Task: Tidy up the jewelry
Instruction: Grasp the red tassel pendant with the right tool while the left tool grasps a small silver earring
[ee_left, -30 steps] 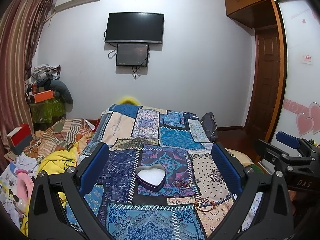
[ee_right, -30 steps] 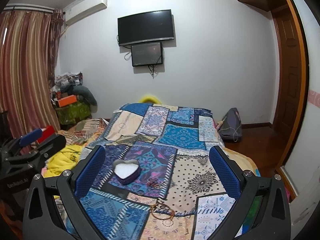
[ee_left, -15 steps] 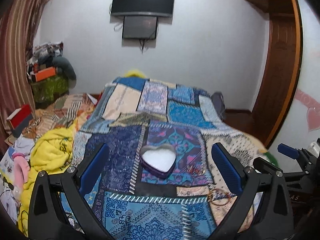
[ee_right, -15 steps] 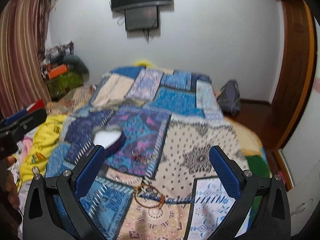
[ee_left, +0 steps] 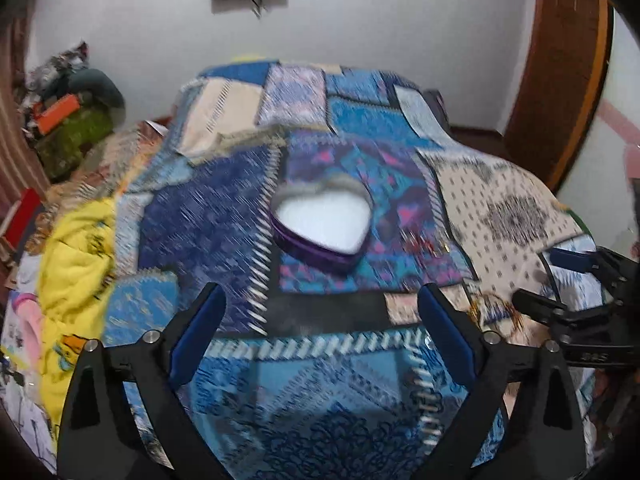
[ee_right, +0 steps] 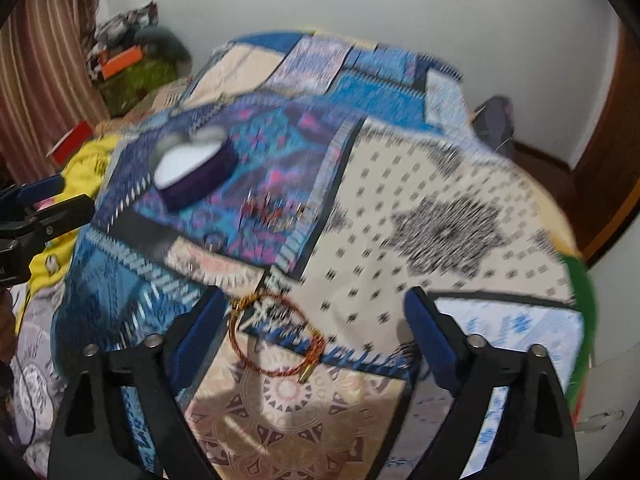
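Note:
A purple heart-shaped box (ee_left: 320, 222) with a white lining lies open on the patchwork bedspread (ee_left: 208, 220); it also shows in the right wrist view (ee_right: 192, 168). A red-gold cord bracelet (ee_right: 276, 336) lies just ahead of my right gripper (ee_right: 316, 328), near its left finger. Small blurred jewelry pieces (ee_right: 272, 210) lie between bracelet and box. My left gripper (ee_left: 320, 328) is open and empty, short of the box. My right gripper is open and empty; it shows at the right edge of the left wrist view (ee_left: 576, 280).
A yellow blanket (ee_left: 76, 248) and clothes lie left of the bed. A cluttered pile (ee_left: 68, 120) stands at the far left. A wooden door (ee_left: 560, 80) and a dark bag (ee_right: 494, 120) are on the right. Both views are motion-blurred.
Both grippers have tilted down and moved in toward the bed. The box now sits close ahead of the left gripper, the bracelet between the right gripper's fingers' reach. Both stay open.

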A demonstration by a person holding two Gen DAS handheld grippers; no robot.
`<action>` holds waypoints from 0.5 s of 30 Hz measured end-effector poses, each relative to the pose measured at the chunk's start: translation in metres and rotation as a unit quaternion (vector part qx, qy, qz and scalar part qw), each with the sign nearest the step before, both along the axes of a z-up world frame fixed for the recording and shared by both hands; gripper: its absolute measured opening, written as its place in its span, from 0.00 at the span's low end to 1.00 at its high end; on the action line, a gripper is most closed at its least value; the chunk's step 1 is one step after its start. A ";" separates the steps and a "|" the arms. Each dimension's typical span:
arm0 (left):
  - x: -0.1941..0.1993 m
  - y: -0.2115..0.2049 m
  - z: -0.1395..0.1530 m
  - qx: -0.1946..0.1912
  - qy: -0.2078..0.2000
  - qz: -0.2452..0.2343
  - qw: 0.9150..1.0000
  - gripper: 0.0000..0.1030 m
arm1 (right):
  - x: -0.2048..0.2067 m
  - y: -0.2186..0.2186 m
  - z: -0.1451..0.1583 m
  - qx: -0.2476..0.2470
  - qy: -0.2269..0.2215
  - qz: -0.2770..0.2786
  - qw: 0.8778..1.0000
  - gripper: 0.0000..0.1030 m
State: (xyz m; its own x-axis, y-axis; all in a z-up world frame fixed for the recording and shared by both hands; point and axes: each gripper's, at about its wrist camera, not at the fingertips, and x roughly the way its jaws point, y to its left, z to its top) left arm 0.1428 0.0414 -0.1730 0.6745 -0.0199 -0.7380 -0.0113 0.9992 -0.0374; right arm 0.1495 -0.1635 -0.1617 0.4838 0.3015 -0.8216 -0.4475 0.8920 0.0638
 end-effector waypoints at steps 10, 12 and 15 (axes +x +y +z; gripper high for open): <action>0.011 -0.024 -0.035 -0.033 0.066 -0.068 0.995 0.61 | 0.003 0.012 -0.031 0.016 0.051 0.043 0.998 0.76; 0.014 -0.027 -0.039 -0.047 0.075 -0.079 0.993 0.52 | 0.003 0.015 -0.032 0.015 0.047 0.049 0.998 0.75; 0.022 -0.035 -0.044 -0.066 0.088 -0.094 0.990 0.44 | 0.003 0.015 -0.034 0.021 0.046 0.056 0.997 0.69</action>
State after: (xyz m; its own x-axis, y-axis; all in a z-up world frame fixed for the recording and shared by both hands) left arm 0.1652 0.0068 -0.2174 0.5117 -0.2367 -0.8259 0.1561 0.9709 -0.1815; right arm 0.1527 -0.1480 -0.1954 0.3689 0.3851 -0.8459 -0.5345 0.8325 0.1460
